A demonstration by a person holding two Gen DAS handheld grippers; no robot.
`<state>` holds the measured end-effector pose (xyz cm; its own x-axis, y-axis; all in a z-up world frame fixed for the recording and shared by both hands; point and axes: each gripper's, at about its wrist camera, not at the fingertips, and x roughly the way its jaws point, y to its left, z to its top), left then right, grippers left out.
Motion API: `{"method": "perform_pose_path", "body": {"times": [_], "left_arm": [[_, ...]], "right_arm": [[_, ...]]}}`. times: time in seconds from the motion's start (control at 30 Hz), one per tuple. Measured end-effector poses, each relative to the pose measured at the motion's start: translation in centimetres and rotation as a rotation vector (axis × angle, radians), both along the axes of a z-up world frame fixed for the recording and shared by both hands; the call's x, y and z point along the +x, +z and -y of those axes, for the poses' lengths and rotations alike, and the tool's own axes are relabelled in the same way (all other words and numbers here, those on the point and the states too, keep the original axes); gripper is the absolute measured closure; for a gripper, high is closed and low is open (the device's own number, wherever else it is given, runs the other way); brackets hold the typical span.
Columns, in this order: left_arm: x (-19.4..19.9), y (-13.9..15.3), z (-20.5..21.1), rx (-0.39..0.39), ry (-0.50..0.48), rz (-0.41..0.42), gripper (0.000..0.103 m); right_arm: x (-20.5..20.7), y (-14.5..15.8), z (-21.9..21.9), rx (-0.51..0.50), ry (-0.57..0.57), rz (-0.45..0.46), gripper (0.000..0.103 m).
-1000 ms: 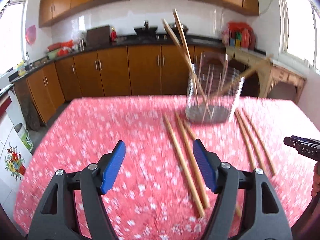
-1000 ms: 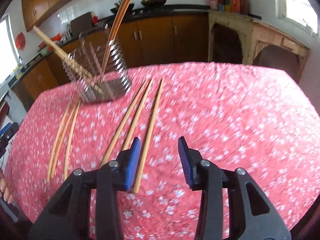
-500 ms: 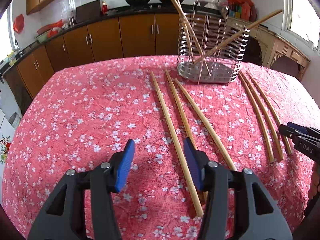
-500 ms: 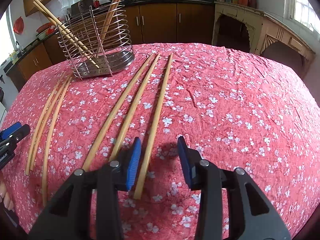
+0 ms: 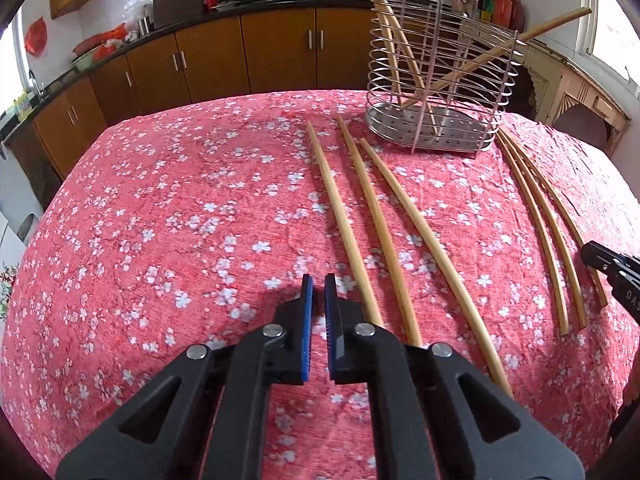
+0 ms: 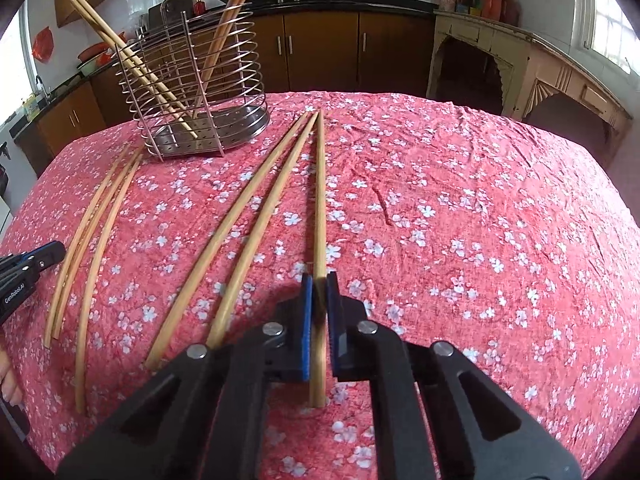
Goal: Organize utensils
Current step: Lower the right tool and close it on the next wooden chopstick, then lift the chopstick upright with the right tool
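Observation:
A wire utensil holder (image 5: 436,80) (image 6: 192,80) stands at the far side of the table with several wooden chopsticks leaning in it. Six more lie loose on the cloth in two groups of three. My right gripper (image 6: 319,278) is shut on the rightmost chopstick (image 6: 320,200) of its group, jaws closing onto the stick near its close end. My left gripper (image 5: 319,280) has closed to shut just left of the nearest chopstick (image 5: 344,220), with only cloth showing between its pads. Each gripper also shows at the edge of the other's view.
A red flowered tablecloth (image 5: 160,220) covers the table. Two other chopsticks (image 6: 240,232) lie left of the held one, and three curved ones (image 5: 536,220) lie further over. Brown kitchen cabinets (image 5: 240,52) line the back wall. A cream side table (image 6: 520,60) stands to the right.
Both grippers sank toward the table and their jaws closed. The right closed around the rightmost chopstick; the left closed beside its chopstick, on nothing.

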<state>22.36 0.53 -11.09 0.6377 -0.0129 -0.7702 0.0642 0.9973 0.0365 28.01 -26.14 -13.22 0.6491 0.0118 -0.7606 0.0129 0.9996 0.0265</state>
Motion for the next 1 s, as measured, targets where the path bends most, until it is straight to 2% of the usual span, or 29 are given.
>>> {"method": "perform_pose_path", "body": {"times": [0.1, 0.2, 0.3, 0.5, 0.67, 0.8, 0.87, 0.93, 1.0], "left_arm": [[0.4, 0.1, -0.9, -0.010, 0.017, -0.005, 0.098], [0.1, 0.7, -1.5, -0.102, -0.006, 0.004, 0.098], [-0.1, 1.1, -1.3, -0.144, -0.032, 0.027, 0.097], [-0.1, 0.8, 0.0, -0.154, -0.067, 0.007, 0.097], [0.3, 0.4, 0.3, -0.119, -0.070, 0.002, 0.097], [0.5, 0.5, -0.1, -0.169, -0.069, -0.005, 0.096], [0.4, 0.7, -0.2, -0.178, -0.075, -0.006, 0.091], [0.4, 0.5, 0.1, -0.152, -0.079, -0.007, 0.085], [0.4, 0.3, 0.3, -0.145, -0.085, -0.010, 0.083]], "right_arm": [[0.3, 0.0, 0.8, 0.005, -0.022, 0.000, 0.095], [0.4, 0.0, 1.3, 0.030, -0.022, 0.001, 0.095], [0.5, -0.1, 1.3, 0.039, -0.022, 0.001, 0.095], [0.6, -0.1, 1.2, 0.032, -0.016, 0.000, 0.095], [0.6, -0.2, 1.0, 0.019, -0.012, 0.000, 0.093], [0.5, -0.2, 0.9, 0.013, -0.004, 0.000, 0.091], [0.5, -0.2, 0.9, 0.016, -0.003, 0.000, 0.090], [0.5, -0.2, 0.9, 0.016, -0.002, 0.000, 0.090], [0.5, -0.2, 0.9, 0.017, 0.000, 0.000, 0.089]]}}
